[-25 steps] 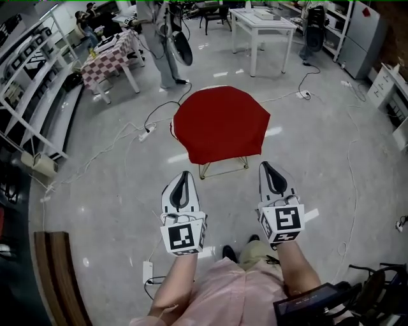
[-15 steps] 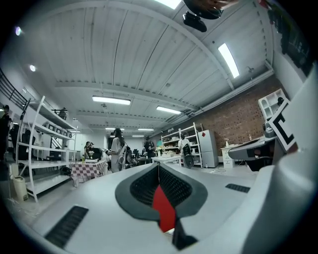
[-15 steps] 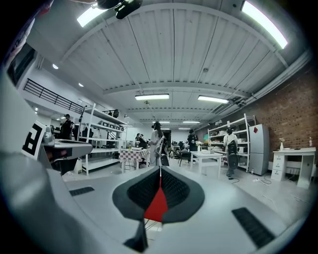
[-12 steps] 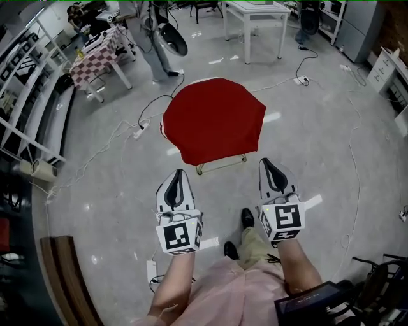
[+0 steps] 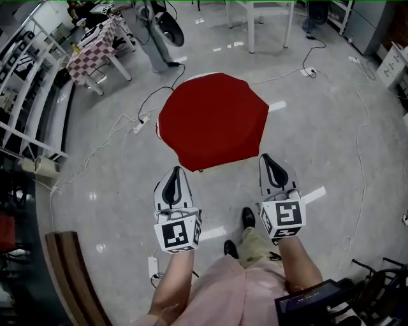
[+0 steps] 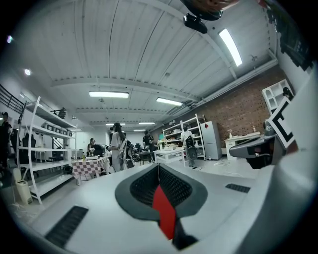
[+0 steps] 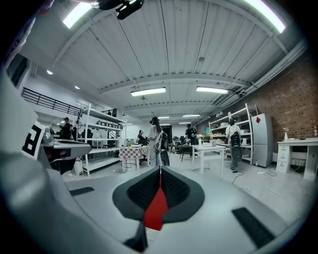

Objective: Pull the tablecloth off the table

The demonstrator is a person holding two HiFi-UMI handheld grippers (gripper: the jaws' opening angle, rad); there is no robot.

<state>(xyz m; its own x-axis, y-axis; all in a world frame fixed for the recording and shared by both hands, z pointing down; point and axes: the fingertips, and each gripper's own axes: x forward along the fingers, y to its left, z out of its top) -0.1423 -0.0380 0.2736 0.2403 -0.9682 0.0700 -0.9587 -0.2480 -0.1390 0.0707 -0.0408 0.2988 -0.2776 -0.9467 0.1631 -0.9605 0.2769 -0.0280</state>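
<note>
A red tablecloth (image 5: pixel 213 121) covers a small table standing on the grey floor, in the middle of the head view. My left gripper (image 5: pixel 174 170) is shut and empty, its tip just short of the cloth's near left edge. On the other side my right gripper (image 5: pixel 268 158) is also shut and empty, its tip beside the near right corner. The left gripper view has the left gripper (image 6: pixel 159 166) with its jaws together and a sliver of red cloth (image 6: pixel 164 211) below them. In the right gripper view the right gripper (image 7: pixel 160 171) is likewise pressed shut over a red cloth (image 7: pixel 155 211) wedge.
Cables and a power strip (image 5: pixel 141 125) lie on the floor left of the table. A checkered-cloth table (image 5: pixel 95 54), a standing person (image 5: pixel 153 32) and a white table (image 5: pixel 264 9) are beyond it. Shelving (image 5: pixel 25 89) lines the left wall. A wooden bench (image 5: pixel 73 274) sits near left.
The red table has come closer to both grippers as the person stepped toward it. Both grippers stay shut and keep their spacing.
</note>
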